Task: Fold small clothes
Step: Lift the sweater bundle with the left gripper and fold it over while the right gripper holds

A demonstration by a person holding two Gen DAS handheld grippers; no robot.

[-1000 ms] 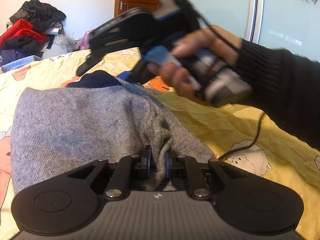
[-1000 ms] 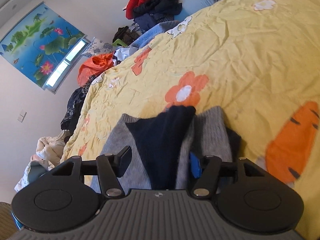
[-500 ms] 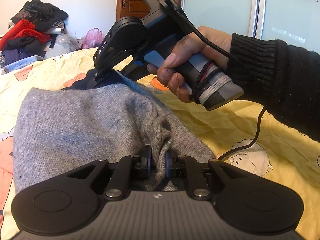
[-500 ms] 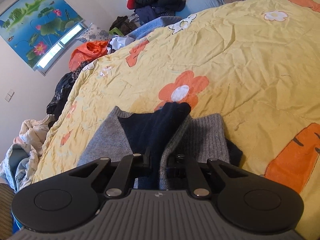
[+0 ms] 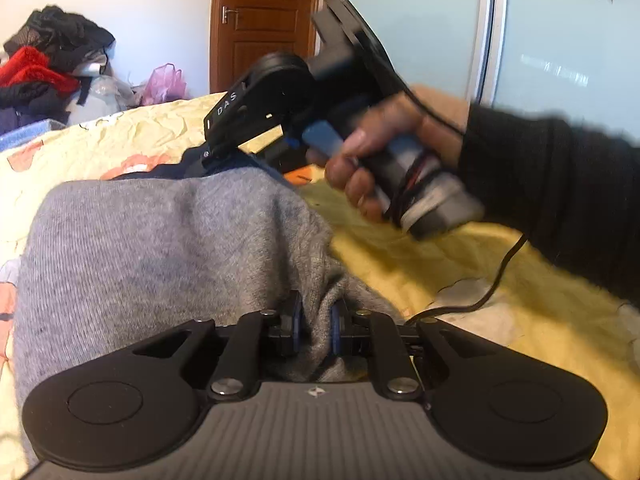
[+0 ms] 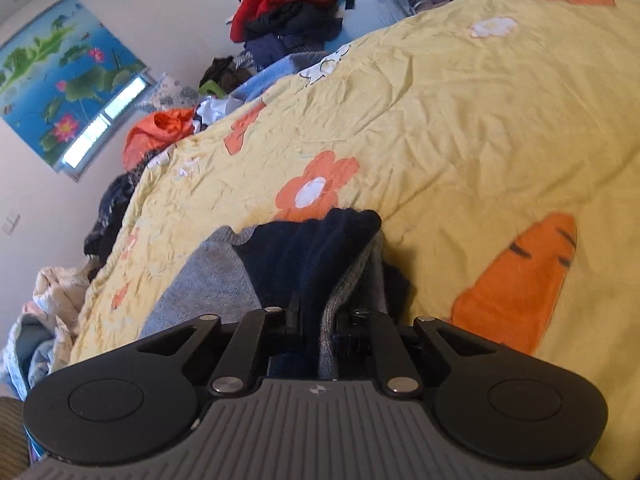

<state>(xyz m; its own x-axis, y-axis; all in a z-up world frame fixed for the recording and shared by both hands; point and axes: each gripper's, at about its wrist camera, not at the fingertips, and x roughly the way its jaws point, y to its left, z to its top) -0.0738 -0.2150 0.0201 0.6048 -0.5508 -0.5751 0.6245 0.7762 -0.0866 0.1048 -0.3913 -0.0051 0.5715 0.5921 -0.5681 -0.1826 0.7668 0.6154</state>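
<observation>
Item: sweater (image 5: 160,248), grey knit with navy trim, lying on the yellow quilt (image 5: 460,264) of the bed.

Left gripper (image 5: 314,330): you have it closed on a bunched grey fold at the near edge, cloth pinched between the blue pads. It matches both earlier frames.

Right gripper (image 6: 316,328): closed on the far edge, where navy trim and grey knit meet; a second ago its jaws stood wide apart over that edge, and half a second ago they had shut. In the left view your right hand (image 5: 384,160) and the tool blur slightly and sit a little lower and nearer the cloth than half a second ago.

Meaning: you now hold both ends of the garment, so a fold can likely begin by carrying one edge toward the other. The cloth looks unlifted so far.

Caution: each bite is a small bunch; a quick pull may slip it.

Background: clothes pile (image 6: 288,12), unchanged.
</observation>
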